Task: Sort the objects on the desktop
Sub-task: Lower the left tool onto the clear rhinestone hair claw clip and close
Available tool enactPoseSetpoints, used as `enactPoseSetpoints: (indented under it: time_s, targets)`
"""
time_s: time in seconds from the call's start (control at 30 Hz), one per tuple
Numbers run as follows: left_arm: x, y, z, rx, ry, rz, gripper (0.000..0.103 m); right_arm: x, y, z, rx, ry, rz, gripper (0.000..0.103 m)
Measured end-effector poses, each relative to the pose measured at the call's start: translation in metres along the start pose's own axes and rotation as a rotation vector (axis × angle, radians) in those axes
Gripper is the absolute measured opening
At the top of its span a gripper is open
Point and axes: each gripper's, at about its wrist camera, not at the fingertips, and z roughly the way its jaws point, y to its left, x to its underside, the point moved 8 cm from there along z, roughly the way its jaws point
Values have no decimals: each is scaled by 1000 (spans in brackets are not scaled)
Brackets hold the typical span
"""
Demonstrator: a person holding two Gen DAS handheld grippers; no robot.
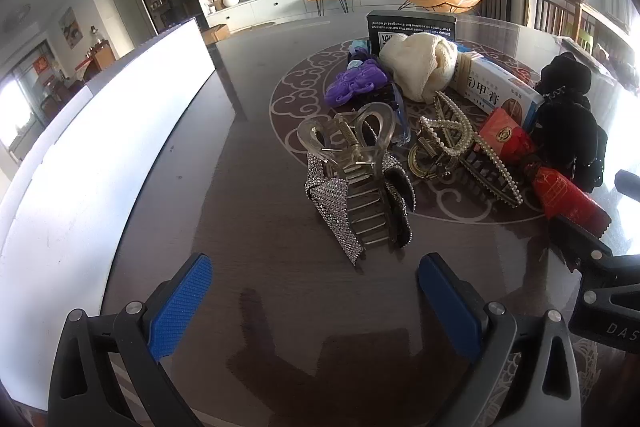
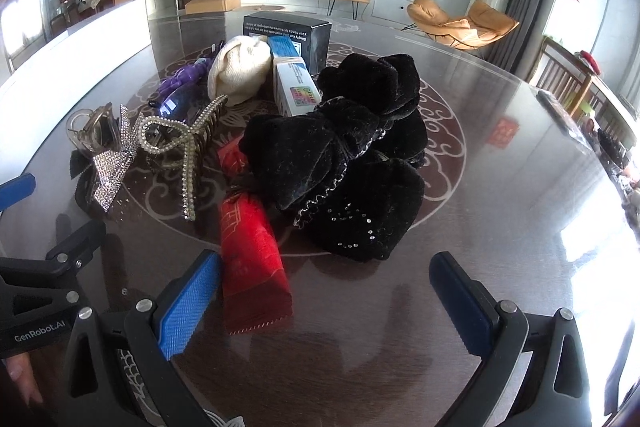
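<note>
- Rhinestone hair clip (image 1: 356, 195) lies on the dark worktop (image 1: 248, 155), just ahead of the left claw (image 1: 316, 307) (wide, empty).
- Right claw (image 2: 326, 303), also wide, faces a black velvet bow (image 2: 340, 163) beside a red packet (image 2: 250, 259).

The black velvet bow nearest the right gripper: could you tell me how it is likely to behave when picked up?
The black velvet bow looks soft and plush, so it will probably squash and flop rather than hold shape. It seems light for its bulk. Its folded loops and beaded trim may snag the red packet touching its edge, so that could drag along.
</note>
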Motion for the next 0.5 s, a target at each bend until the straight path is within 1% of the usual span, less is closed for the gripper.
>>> enactPoseSetpoints:
  time_s: [0.5]
  targets:
    - [1, 6, 7, 57, 33, -64, 103, 1, 1, 3, 10, 17, -4, 103]
